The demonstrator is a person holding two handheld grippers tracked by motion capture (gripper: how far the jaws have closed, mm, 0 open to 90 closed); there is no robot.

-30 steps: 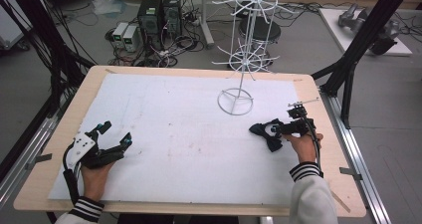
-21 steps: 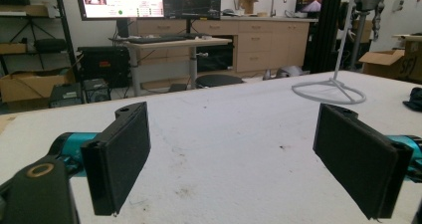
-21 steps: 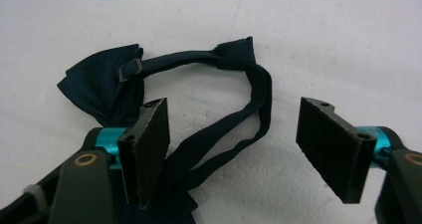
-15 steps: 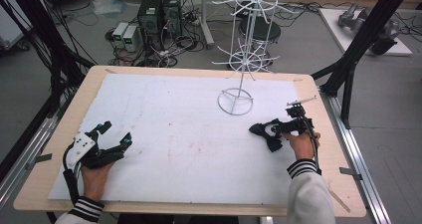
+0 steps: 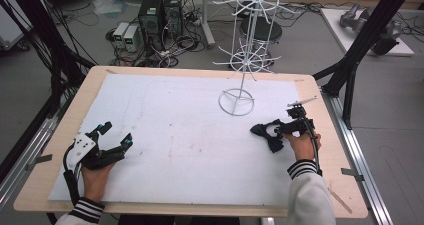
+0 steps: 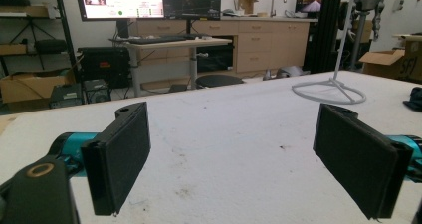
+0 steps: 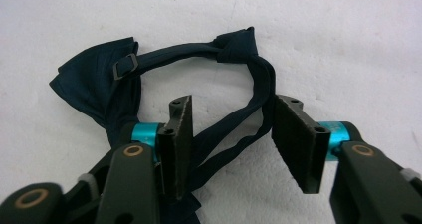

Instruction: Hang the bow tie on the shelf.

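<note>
The right hand-held gripper (image 7: pixel 226 144) has just been closing, with its jaws partway in. The thin straps of a dark bow tie (image 7: pixel 99 84) run between them. The left pad (image 7: pixel 179 139) looks to be touching a strap. The right pad (image 7: pixel 298 142) sits just beside the strap loop, and I cannot tell if it presses yet. So this looks like the start of a pinch, not a firm hold.

What could go wrong? The straps are thin and floppy. If the jaws close on just one strand, the tie may hang crooked when lifted, or slip out. The jaws sit low on the white worktop (image 5: pixel 175 135), so the pads could scrape the sheet or pinch it too. The small buckle (image 7: pixel 124 64) could also snag on something later, like the arms of the wire rack (image 5: pixel 245 60) standing near.

The bow tie (image 5: pixel 267 132) lies flat on the worktop, right in front of the right hand-held gripper (image 5: pixel 280 130). Its wide bow part is off to the left of the jaws in the right gripper view, and the strap loop curves up and away from them.

The left hand-held gripper (image 6: pixel 234 154) rests well apart, near the other edge. Its jaws are spread wide with nothing between them.
</note>
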